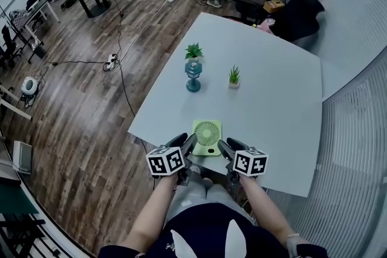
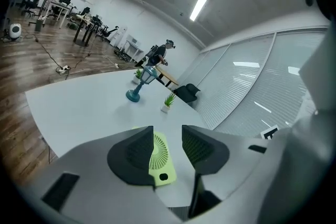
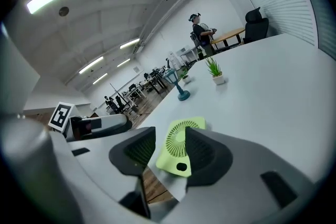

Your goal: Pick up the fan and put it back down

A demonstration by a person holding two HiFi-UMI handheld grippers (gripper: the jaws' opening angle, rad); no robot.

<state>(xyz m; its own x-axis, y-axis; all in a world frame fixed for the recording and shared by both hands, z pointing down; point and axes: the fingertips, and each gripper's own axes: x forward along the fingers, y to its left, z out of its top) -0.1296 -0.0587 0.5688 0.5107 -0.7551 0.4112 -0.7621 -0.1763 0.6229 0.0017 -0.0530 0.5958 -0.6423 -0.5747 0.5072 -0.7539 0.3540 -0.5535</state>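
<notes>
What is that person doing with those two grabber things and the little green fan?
A person holds a two-jaw grabber in each hand at the near edge of a white table. The green fan lies flat on the table just in front of them. The left gripper and the right gripper sit on either side of the fan's near end. Both have their jaws apart and neither is squeezing it, so right now nothing is being held. Farther back stand a blue lantern lamp and a small potted plant.
</notes>
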